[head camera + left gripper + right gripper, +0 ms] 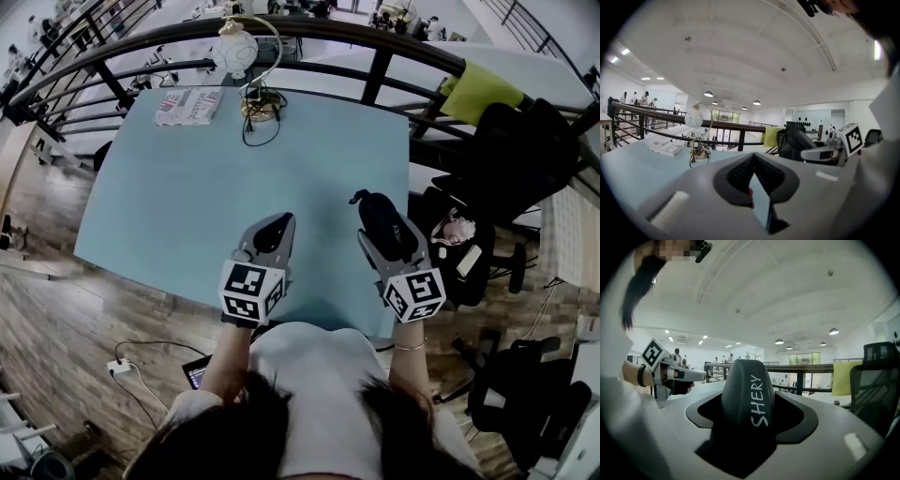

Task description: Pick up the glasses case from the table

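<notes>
Head view: the glasses case (pixel 375 210) sits right of centre over the table (pixel 216 178), clamped in our right gripper (pixel 390 244) — long axis along the jaws.

Left gripper view: our left gripper (pixel 752 158) is closed, empty, beside it.

Right gripper view: the case fills the jaws — the right hand has it.

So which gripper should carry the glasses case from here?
Right. The right gripper is clamped on the glasses case, while the left gripper is shut, empty and apart from it.
</notes>
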The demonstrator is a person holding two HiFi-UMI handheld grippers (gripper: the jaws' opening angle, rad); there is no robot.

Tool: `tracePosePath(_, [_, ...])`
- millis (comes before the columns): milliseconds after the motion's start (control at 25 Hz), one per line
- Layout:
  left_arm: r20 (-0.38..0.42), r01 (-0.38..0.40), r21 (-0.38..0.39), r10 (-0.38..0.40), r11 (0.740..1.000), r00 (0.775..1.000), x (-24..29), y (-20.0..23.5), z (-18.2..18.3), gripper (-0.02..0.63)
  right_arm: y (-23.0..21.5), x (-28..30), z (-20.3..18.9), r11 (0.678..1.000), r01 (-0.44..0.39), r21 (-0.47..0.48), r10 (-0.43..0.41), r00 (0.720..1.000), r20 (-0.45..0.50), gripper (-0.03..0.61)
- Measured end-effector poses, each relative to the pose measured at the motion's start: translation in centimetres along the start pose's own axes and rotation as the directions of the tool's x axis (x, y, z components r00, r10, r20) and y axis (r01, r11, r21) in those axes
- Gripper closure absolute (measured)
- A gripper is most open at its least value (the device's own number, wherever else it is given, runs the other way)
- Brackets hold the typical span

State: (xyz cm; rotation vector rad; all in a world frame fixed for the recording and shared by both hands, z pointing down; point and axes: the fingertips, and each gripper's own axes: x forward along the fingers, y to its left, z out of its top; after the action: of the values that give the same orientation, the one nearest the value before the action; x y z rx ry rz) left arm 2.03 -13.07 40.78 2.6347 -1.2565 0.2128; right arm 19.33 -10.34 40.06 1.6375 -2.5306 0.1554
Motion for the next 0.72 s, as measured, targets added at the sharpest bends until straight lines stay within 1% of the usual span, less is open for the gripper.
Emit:
tracePosePath(320, [0.002,0.001,0.003,-0.001,1.000,1.000,0.5,-0.3,0.1,0.557,-2.0,-3.1,2.1,0.998,0.066,-0.017,-0.065,0.996,0.065,0.245])
tracePosePath(560, [-0.005,-0.005,0.000,0.005,1.000,1.000,0.7,0.4,0.0,0.557,-2.8,-4.0,2.6,0.995,0.102,-0.008,-0.101,0.992,0.076,0.245])
tracePosePath(720, [-0.014,-0.006,-0.003,0.006,1.000,1.000,0.9,0.8,-0.3,0.557,-2.9,-4.2,2.4,0.994,0.110,-0.002,-0.109,0.991,0.077,0.245])
